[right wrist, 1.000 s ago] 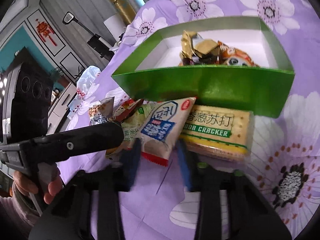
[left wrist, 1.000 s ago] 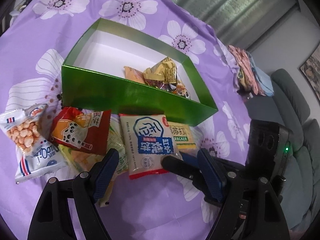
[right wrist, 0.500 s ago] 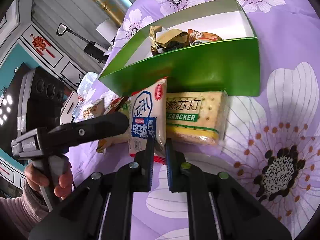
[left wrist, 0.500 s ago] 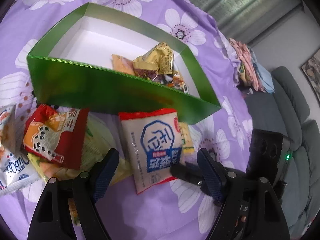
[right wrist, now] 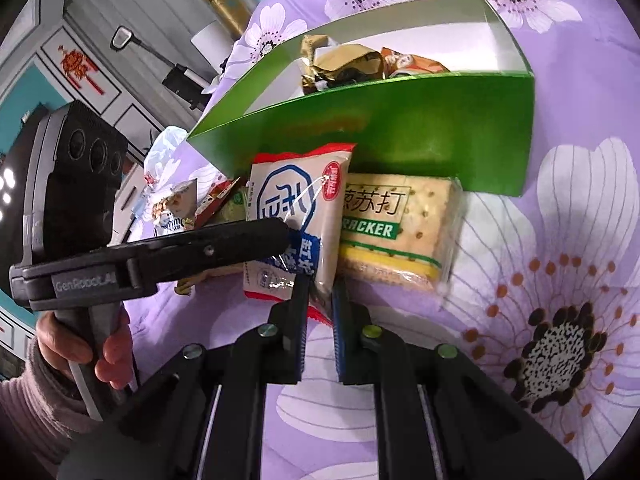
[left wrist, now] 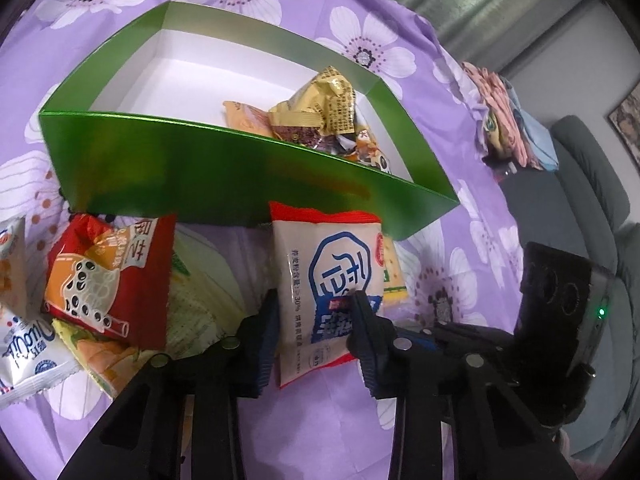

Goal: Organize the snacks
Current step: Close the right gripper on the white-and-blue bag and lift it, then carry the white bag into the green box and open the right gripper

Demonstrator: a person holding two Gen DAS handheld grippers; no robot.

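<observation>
A green box (left wrist: pixel 208 176) with a white floor holds a few snack packets, a gold one (left wrist: pixel 320 108) on top. A cream snack packet with a blue emblem and red ends (left wrist: pixel 328 280) lies in front of the box. My left gripper (left wrist: pixel 316 332) has narrowed around its lower part; whether the pads touch it is unclear. My right gripper (right wrist: pixel 320 312) is shut on the same packet's (right wrist: pixel 296 208) lower corner. A soda cracker pack (right wrist: pixel 396 228) lies to its right, partly under it.
Left of the held packet lie a red bubble-tea packet (left wrist: pixel 108 276), a pale green packet (left wrist: pixel 200 292) and a white peanut packet (left wrist: pixel 24 344). All lie on a purple flowered cloth (right wrist: pixel 560 240). Folded cloths (left wrist: pixel 508 120) sit at the far right edge.
My left gripper has moved in and narrowed from wide open around the cream packet. My right gripper went from open to shut on the packet's lower corner and still holds it.
</observation>
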